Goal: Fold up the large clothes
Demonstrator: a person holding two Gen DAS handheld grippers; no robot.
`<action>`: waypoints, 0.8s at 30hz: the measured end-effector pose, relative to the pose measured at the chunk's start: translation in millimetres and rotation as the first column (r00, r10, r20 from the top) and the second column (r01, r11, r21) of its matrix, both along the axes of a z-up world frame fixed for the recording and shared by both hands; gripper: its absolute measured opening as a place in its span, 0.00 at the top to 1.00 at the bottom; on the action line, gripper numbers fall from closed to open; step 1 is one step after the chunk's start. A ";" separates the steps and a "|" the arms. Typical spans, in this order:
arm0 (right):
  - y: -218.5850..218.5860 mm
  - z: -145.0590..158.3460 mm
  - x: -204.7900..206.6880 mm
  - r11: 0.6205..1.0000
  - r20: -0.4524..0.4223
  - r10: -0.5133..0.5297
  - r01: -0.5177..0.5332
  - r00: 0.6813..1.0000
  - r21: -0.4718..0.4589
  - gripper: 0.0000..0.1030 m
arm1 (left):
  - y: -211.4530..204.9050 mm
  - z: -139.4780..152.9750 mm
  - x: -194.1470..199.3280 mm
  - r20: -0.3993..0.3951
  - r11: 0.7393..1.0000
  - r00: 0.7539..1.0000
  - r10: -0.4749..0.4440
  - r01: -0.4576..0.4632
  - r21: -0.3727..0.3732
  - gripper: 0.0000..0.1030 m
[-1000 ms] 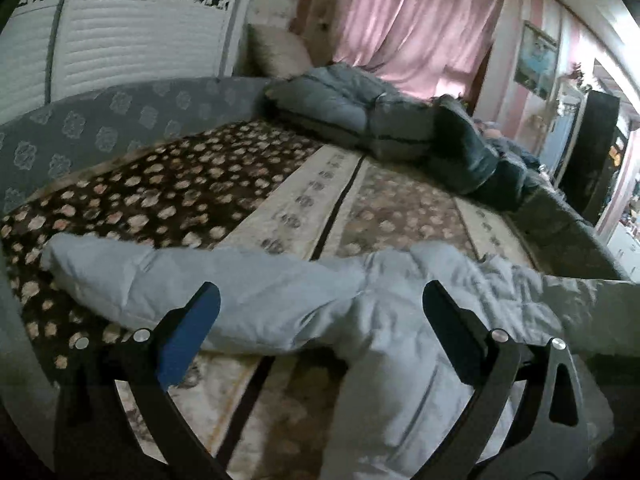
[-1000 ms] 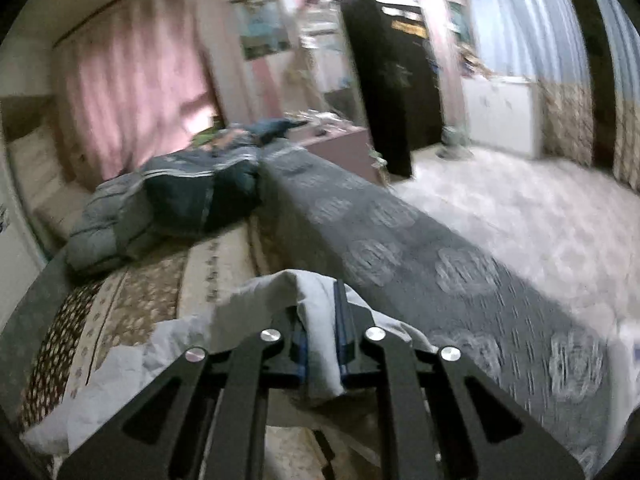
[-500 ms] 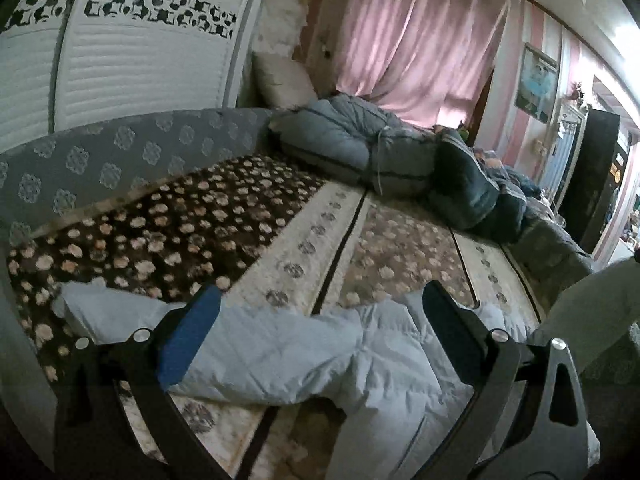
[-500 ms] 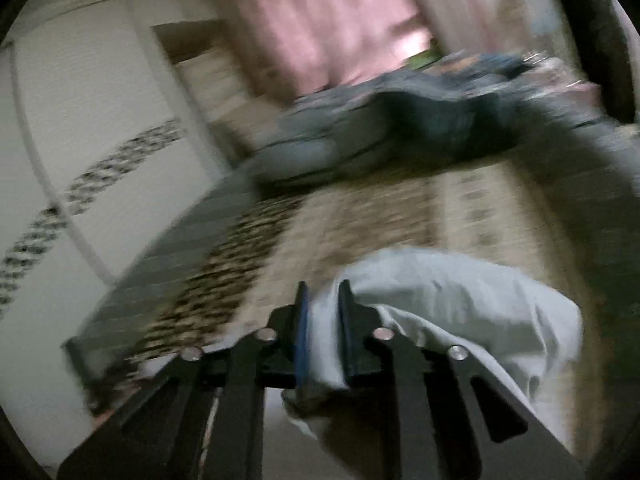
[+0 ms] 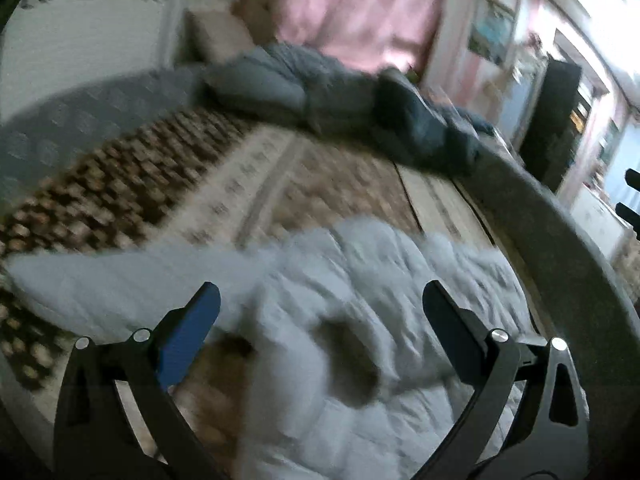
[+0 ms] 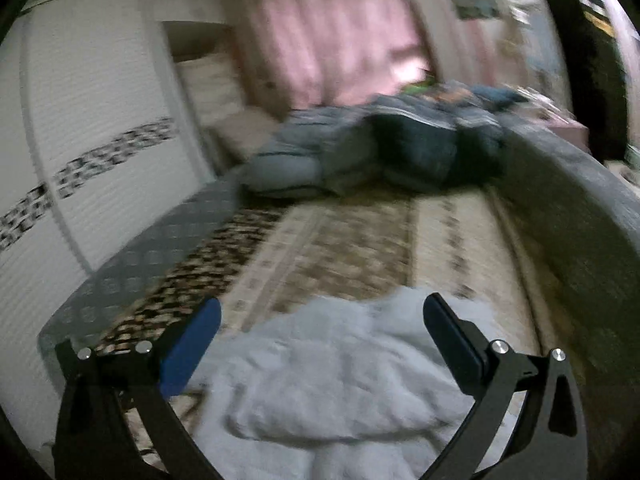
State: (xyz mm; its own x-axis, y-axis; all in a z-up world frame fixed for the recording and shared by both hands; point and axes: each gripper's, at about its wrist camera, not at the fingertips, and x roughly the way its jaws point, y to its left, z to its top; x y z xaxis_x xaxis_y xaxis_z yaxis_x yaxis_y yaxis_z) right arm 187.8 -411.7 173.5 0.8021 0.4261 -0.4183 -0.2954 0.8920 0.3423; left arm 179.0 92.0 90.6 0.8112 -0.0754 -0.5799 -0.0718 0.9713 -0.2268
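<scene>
Jaws on the right gripper (image 6: 322, 330) are opening, nothing clamped; the left gripper (image 5: 320, 316) gapes empty. Next, I'd pinch the jacket (image 5: 360, 280) sleeve (image 5: 100, 280) at far left, folding inward flat.

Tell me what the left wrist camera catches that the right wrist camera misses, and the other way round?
Only the left wrist view shows the jacket's long sleeve stretched out to the left across the patterned bedcover, plus a bit of black gear at the right edge.

Only the right wrist view shows the white wardrobe door with its patterned band.

Both show the pale quilted jacket, the heap of dark bedding, the pink curtains, and a gripper in front: the left gripper open, the right gripper opening, nothing pinched.
</scene>
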 end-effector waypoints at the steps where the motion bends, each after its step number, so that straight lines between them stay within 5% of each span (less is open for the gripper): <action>1: -15.3 -9.9 3.2 1.000 -0.021 -0.025 0.025 0.999 -0.005 0.02 | -13.2 -15.1 7.5 -0.035 1.000 0.999 -0.021 0.021 -0.012 0.03; 9: -94.1 -93.4 25.3 0.980 -0.151 -0.176 0.160 0.973 -0.117 0.02 | -83.0 -109.3 79.0 -0.276 0.998 0.959 -0.065 0.055 -0.045 0.10; 13: -104.9 -136.5 42.3 0.976 -0.225 -0.203 0.178 0.953 -0.129 0.02 | -87.7 -137.8 113.1 -0.321 0.994 0.942 -0.097 0.077 -0.073 0.82; 16: -108.2 -166.9 56.0 0.973 -0.256 -0.215 0.183 0.942 -0.142 0.02 | -61.0 -125.0 133.3 -0.273 0.999 0.962 -0.028 0.017 -0.043 0.91; 19: -110.7 -188.3 76.2 0.970 -0.295 -0.225 0.186 0.929 -0.155 0.02 | -18.1 -100.8 159.4 -0.220 0.993 0.971 0.096 -0.079 0.086 0.91; 21: -110.1 -202.3 96.2 0.970 -0.323 -0.224 0.179 0.920 -0.162 0.02 | -4.9 -99.9 175.6 -0.255 0.993 0.965 0.056 -0.026 0.118 0.83; 22: -107.6 -208.8 106.4 0.974 -0.333 -0.210 0.165 0.919 -0.157 0.02 | -2.8 -98.5 176.9 -0.249 0.988 0.967 0.044 -0.006 0.151 0.69; 23: -104.4 -215.7 117.7 0.977 -0.345 -0.195 0.149 0.918 -0.154 0.02 | -2.9 -97.3 174.1 -0.235 0.981 0.971 0.042 0.005 0.194 0.32; 24: -100.6 -225.1 131.7 0.981 -0.366 -0.172 0.124 0.914 -0.152 0.02 | -0.9 -96.9 168.4 -0.218 0.973 0.975 0.050 0.003 0.232 0.12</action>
State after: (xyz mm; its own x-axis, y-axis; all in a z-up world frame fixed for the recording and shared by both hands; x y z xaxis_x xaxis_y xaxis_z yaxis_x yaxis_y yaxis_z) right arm 319.5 -512.3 -51.6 0.6251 0.2405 -0.7426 -0.0274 0.9575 0.2871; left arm 347.3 91.1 -6.2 0.6608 0.0983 -0.7441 -0.1182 0.9926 0.0262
